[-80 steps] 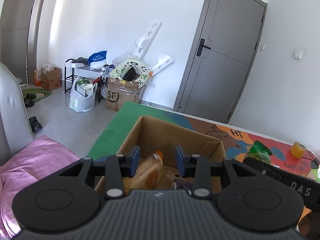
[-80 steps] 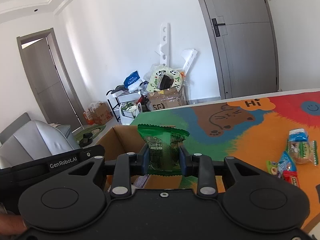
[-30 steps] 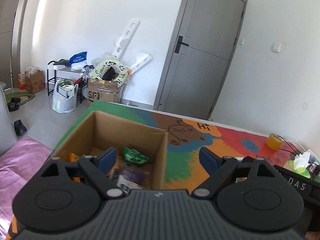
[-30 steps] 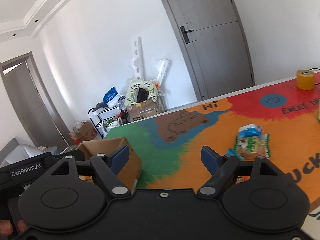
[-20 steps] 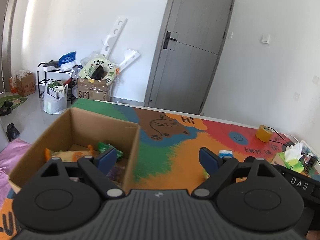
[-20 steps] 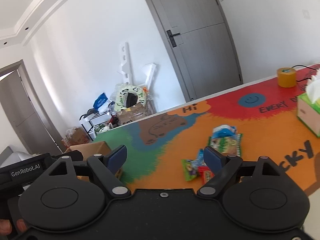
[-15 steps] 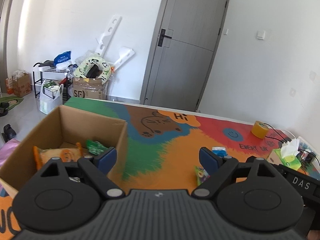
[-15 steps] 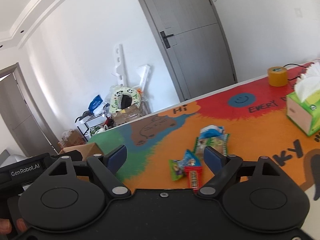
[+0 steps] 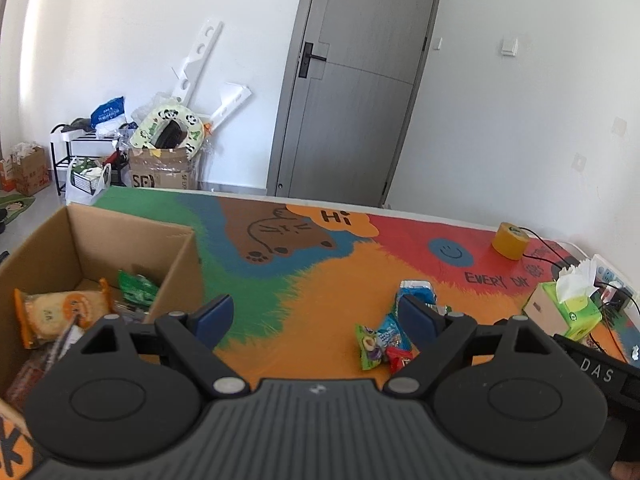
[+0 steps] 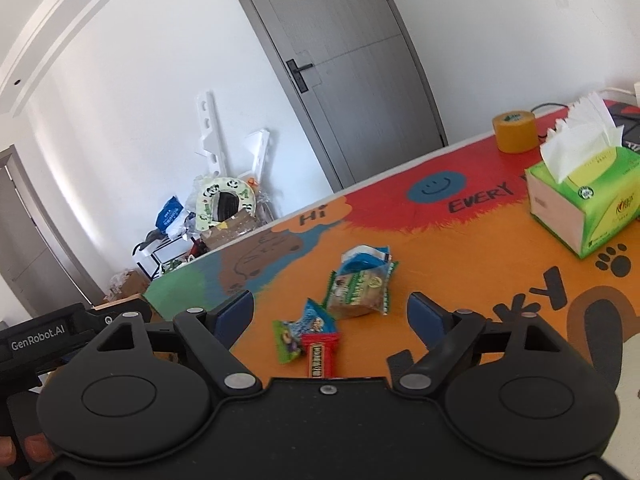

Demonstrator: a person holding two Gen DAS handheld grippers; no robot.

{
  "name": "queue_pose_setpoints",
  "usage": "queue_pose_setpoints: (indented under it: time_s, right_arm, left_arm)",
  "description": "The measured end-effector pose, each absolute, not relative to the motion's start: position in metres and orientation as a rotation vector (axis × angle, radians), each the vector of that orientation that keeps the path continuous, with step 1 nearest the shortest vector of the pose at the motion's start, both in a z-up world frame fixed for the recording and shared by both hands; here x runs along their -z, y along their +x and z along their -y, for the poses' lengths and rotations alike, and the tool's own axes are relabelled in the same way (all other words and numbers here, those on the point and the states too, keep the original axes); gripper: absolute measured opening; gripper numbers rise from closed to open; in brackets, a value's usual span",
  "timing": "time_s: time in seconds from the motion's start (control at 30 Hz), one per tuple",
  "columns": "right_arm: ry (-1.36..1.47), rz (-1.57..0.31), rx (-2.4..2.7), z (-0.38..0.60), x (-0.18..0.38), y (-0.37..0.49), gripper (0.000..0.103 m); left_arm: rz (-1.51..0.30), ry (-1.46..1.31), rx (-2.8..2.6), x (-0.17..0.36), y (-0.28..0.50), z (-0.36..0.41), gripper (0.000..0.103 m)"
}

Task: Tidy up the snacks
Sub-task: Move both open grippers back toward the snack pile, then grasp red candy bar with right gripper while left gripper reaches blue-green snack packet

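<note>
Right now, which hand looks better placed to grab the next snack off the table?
Probably the right. Its open gripper frames the loose snacks squarely. The left gripper, also open, sits beside the cardboard box, with the snacks off toward one finger.

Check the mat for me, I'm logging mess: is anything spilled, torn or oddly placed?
Nothing spilled or torn. A few snack packs lie loose and overlapping on the mat, outside the box. Tissue box and tape roll stand upright.
</note>
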State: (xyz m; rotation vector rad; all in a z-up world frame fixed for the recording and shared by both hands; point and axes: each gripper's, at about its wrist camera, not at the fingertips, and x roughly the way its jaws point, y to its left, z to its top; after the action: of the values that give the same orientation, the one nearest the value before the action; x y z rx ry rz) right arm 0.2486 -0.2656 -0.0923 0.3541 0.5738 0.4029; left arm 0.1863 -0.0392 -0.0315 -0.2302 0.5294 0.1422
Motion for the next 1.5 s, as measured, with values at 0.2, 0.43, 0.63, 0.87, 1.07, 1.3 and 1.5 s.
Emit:
queue_pose_setpoints:
  time_s: [0.2, 0.43, 0.63, 0.87, 1.07, 1.3, 1.5]
  right_arm:
    - [0.357, -0.638, -0.457, 0.259, 0.105, 0.260, 0.076]
    - [0.310, -0.691, -0.468, 0.235, 0.119, 0.270, 0.067]
    - [0.278, -0.743, -0.471, 0.221, 0.132, 0.276, 0.056]
    - [0.243, -0.789, -0.479, 0.212, 0.148, 0.282, 0.021]
    - [0.295, -0.771, -0.462, 0.232, 0.144, 0.280, 0.021]
    - [0.321, -0.739, -0.398, 0.260, 0.141, 0.277, 0.021]
    - [0.342, -0.725, -0.337, 0.287, 0.141, 0.281, 0.021]
  left_arm:
    - [-0.567, -0.240, -0.134, 0.048, 0.200, 0.038, 0.088]
    - [-0.602, -0.249, -0.143, 0.064, 0.209, 0.029, 0.088]
    - [-0.633, -0.245, -0.141, 0.075, 0.218, 0.026, 0.088]
    - [-0.665, -0.238, -0.127, 0.084, 0.230, 0.032, 0.088]
    - [-0.686, -0.209, -0.107, 0.090, 0.240, 0.046, 0.088]
    - [-0.702, -0.175, -0.070, 0.098, 0.252, 0.069, 0.088]
    - [-0.718, -0.158, -0.071, 0.102, 0.271, 0.081, 0.088]
